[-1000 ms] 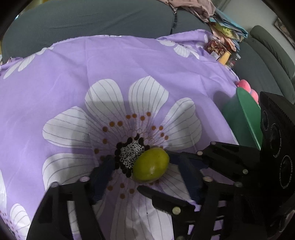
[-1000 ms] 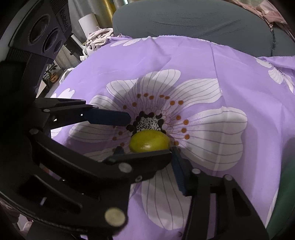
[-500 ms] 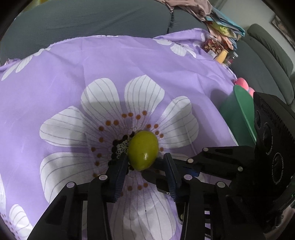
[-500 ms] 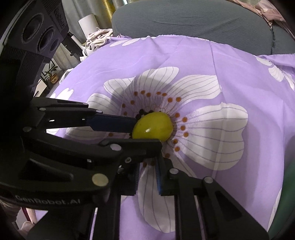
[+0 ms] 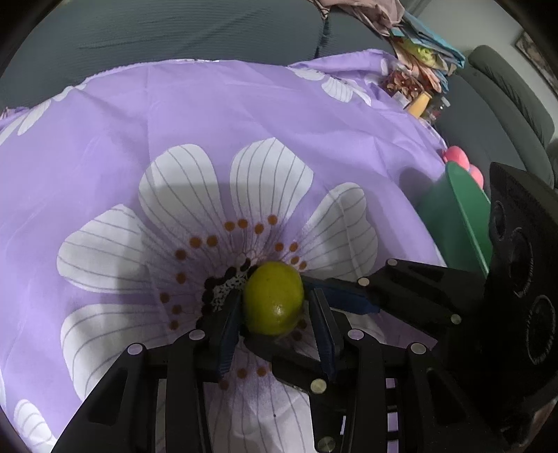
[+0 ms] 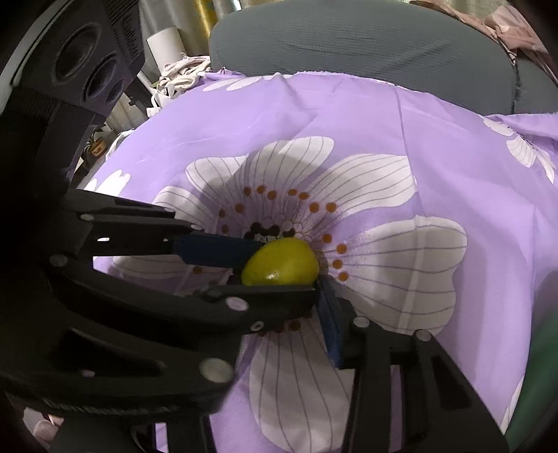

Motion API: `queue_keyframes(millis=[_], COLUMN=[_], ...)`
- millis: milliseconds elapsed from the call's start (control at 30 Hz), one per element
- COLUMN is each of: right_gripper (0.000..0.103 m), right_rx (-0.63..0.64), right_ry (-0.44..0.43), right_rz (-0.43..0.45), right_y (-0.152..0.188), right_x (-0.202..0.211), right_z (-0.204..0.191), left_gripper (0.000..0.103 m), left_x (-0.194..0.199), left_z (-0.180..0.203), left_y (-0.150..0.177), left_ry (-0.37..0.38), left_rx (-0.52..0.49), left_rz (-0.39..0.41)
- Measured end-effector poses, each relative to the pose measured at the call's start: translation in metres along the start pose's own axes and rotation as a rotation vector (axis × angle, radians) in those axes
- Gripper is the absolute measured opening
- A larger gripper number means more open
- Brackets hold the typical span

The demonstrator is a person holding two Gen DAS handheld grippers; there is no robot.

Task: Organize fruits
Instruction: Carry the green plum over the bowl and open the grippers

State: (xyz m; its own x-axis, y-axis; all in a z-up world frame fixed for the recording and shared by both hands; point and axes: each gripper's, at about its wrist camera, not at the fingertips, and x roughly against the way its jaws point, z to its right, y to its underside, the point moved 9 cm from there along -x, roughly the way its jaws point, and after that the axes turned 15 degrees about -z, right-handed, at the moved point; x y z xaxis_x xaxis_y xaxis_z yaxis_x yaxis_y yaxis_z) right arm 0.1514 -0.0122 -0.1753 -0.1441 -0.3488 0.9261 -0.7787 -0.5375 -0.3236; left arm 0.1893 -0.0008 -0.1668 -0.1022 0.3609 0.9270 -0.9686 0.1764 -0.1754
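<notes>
Cloth (image 5: pixel 244 115): purple with big white flowers, covering the work surface; lightly creased.
Sofa (image 5: pixel 174 28): grey, running along the far edge of the cloth.
Left gripper (image 5: pixel 273 294): low over the central flower, its blue pads close in on either side of the lime and pinching it.
Lime (image 5: pixel 272 302): yellow-green, at the dark centre of the flower, between the left gripper's fingers; whether it rests on the cloth or is held just off it cannot be told.
Right gripper (image 6: pixel 279 278): reaching in from the right with fingers spread. One blue pad (image 6: pixel 329 324) shows beside the lime; the other is hidden.
Bowl (image 5: pixel 460 216): green, at the cloth's right edge, with pink balls (image 5: pixel 457 156) behind its rim.
Clutter (image 5: pixel 418 52): fabrics and packets heaped far right on the sofa.
</notes>
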Motion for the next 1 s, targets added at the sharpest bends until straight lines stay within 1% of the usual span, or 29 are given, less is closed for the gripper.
queue_keyframes(millis=[67, 133, 233, 400, 467, 567, 700, 867, 1000], right_gripper=[0.043, 0.043, 0.043, 0.043, 0.043, 0.043, 0.043, 0.043, 0.043], right_rx=[-0.004, -0.008, -0.003, 0.0, -0.008, -0.033, -0.068, -0.137, -0.202], right_ry=[-0.004, -0.008, -0.005, 0.026, 0.04, 0.037, 0.07, 0.116, 0.153], right_rz=[0.006, 0.009, 0.029, 0.102, 0.134, 0.177, 0.219, 0.265, 0.278], right_y=[-0.001, 0.0, 0.003, 0.01, 0.017, 0.028, 0.045, 0.073, 0.099], right_x=[0.001, 0.002, 0.009, 0.041, 0.058, 0.083, 0.111, 0.146, 0.166], right_z=[0.001, 0.002, -0.001, -0.003, -0.001, 0.007, 0.022, 0.053, 0.081], left_gripper=[0.039, 0.037, 0.036, 0.036, 0.036, 0.036, 0.036, 0.036, 0.036], left_x=[0.0, 0.002, 0.011, 0.032, 0.04, 0.046, 0.048, 0.045, 0.032], left_z=[0.001, 0.002, 0.009, 0.033, 0.05, 0.076, 0.118, 0.168, 0.21], left_y=[0.0, 0.0, 0.003, 0.004, 0.004, 0.002, -0.001, -0.006, -0.013], left_ry=[-0.001, -0.008, -0.019, -0.03, -0.034, -0.044, -0.05, -0.037, -0.021], left_rx=[-0.002, -0.008, -0.027, -0.078, -0.109, -0.163, -0.238, -0.32, -0.381], left_rz=[0.002, 0.006, 0.024, 0.071, 0.087, 0.102, 0.111, 0.111, 0.094])
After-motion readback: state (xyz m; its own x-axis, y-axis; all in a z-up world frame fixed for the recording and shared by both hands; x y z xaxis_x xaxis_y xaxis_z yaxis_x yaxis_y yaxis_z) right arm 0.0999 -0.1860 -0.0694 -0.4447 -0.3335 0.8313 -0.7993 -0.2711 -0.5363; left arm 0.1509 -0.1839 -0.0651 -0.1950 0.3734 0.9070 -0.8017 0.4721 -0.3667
